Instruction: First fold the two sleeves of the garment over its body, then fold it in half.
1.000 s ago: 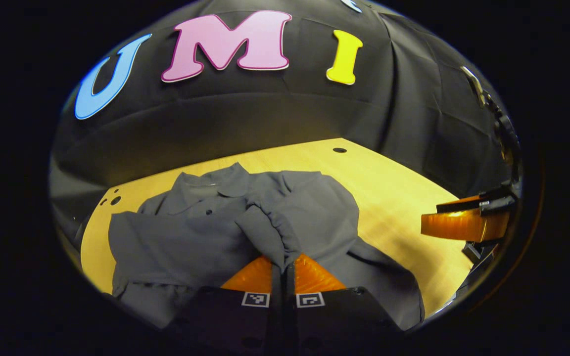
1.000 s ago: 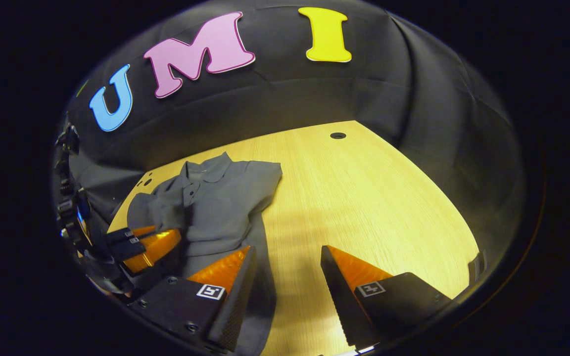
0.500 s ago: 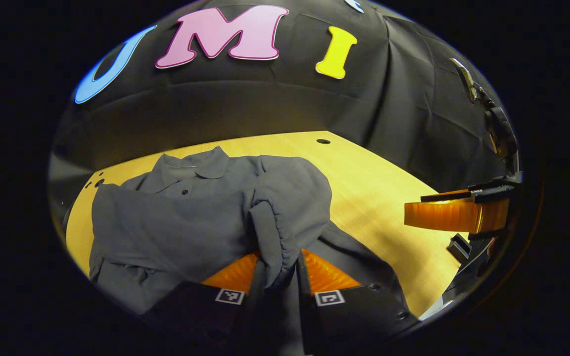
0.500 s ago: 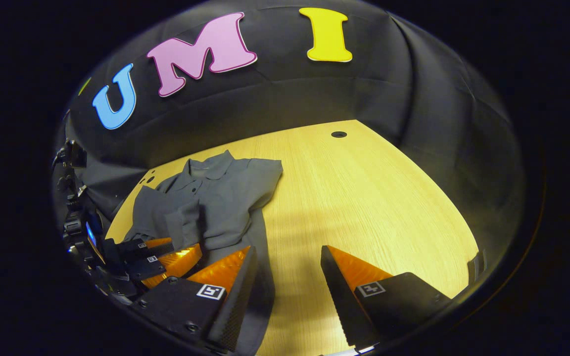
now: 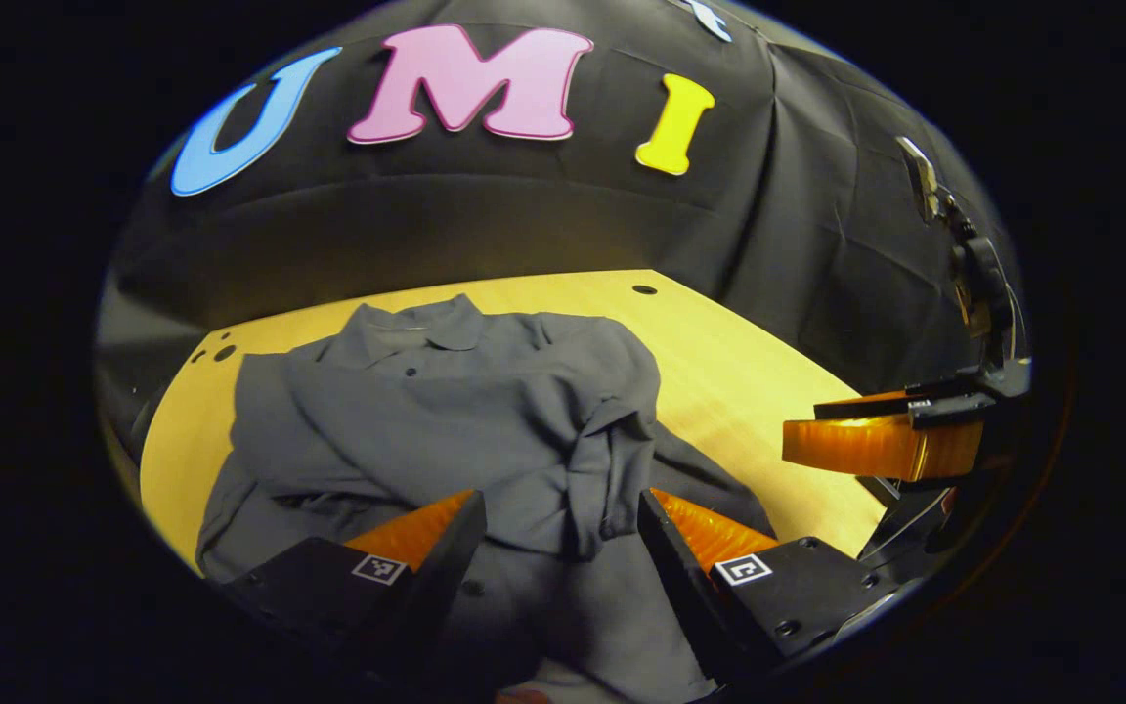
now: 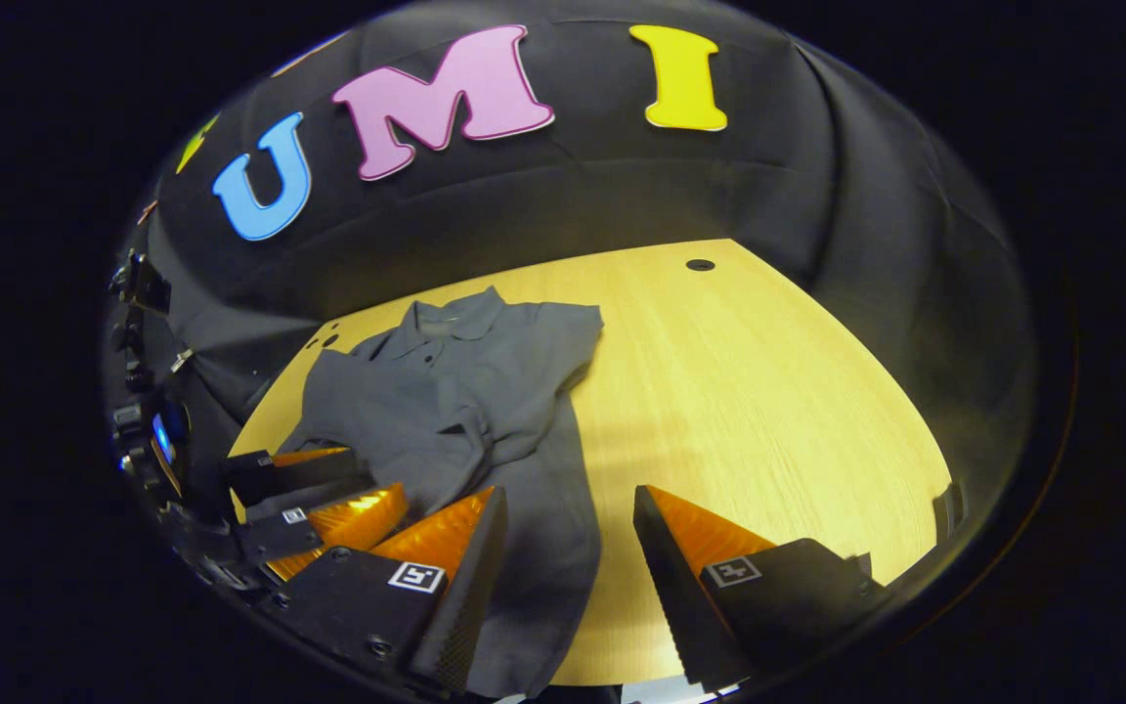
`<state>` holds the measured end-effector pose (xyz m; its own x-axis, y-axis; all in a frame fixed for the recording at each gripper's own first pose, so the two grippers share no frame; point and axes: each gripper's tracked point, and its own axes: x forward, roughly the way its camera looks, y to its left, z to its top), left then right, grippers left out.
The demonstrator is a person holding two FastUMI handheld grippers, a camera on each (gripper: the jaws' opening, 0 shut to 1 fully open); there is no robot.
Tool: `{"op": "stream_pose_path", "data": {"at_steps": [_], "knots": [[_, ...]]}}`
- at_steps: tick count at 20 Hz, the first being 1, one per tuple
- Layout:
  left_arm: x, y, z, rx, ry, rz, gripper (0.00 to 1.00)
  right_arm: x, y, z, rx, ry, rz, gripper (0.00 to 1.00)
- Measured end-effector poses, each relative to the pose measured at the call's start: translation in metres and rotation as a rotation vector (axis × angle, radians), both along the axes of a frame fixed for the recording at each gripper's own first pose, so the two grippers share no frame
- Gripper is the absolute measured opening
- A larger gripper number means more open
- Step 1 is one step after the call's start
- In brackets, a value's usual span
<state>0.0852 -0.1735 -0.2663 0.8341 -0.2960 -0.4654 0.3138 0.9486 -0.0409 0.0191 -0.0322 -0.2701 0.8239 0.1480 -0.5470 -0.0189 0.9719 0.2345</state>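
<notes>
The grey polo shirt (image 5: 446,411) is lying on the wooden surface (image 6: 749,391), toward its left side, collar (image 5: 416,328) pointing at the far wall and hem coming toward the near edge, so its long axis is running near to far. A sleeve (image 5: 602,469) is lying bunched across the chest, its cuff resting between the fingers of the left gripper (image 5: 558,533), whose jaws are standing wide apart and gripping nothing. The right gripper (image 6: 563,548) is hovering over the shirt's lower right edge with its jaws equally wide and empty; in the right gripper view the left one is sitting just beside it at the lower left. I am judging the sleeve stage to be in hand: one sleeve is sitting over the body, though crumpled rather than flat. Whether the other sleeve is already folded in, I cannot tell. If it is not, the next move is calling for a grip on that cuff and a carry across the chest; after that, both grippers are needing the hem for the fold toward the collar.
</notes>
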Motion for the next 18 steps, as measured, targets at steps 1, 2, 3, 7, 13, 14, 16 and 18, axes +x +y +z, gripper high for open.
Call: {"op": "stream_pose_path", "data": {"at_steps": [1, 2, 3, 7, 13, 14, 16, 18], "knots": [[-0.009, 0.016, 0.005, -0.01, 0.001, 0.018, 0.99, -0.01, 0.005, -0.003, -0.005, 0.01, 0.013, 0.81], [-0.018, 0.035, 0.009, -0.013, 0.0, 0.037, 0.98, -0.02, 0.01, -0.005, -0.009, 0.02, 0.02, 0.82], [-0.026, 0.055, 0.013, -0.01, 0.0, 0.057, 0.99, -0.03, 0.017, -0.008, -0.013, 0.03, 0.029, 0.75], [-0.057, 0.137, 0.014, 0.008, 0.026, 0.143, 0.98, -0.064, 0.033, -0.023, -0.04, 0.091, 0.031, 0.85], [-0.104, 0.233, 0.005, 0.017, 0.071, 0.242, 0.94, -0.098, 0.039, -0.041, -0.07, 0.17, -0.027, 0.92], [-0.11, 0.245, -0.001, 0.018, 0.085, 0.249, 0.97, -0.102, 0.036, -0.046, -0.09, 0.187, -0.042, 0.93], [-0.123, 0.262, -0.009, 0.006, 0.112, 0.257, 0.97, -0.108, 0.038, -0.053, -0.098, 0.212, -0.061, 0.93], [-0.133, 0.272, -0.02, 0.006, 0.139, 0.258, 0.97, -0.115, 0.04, -0.064, -0.103, 0.242, -0.071, 0.93]]}}
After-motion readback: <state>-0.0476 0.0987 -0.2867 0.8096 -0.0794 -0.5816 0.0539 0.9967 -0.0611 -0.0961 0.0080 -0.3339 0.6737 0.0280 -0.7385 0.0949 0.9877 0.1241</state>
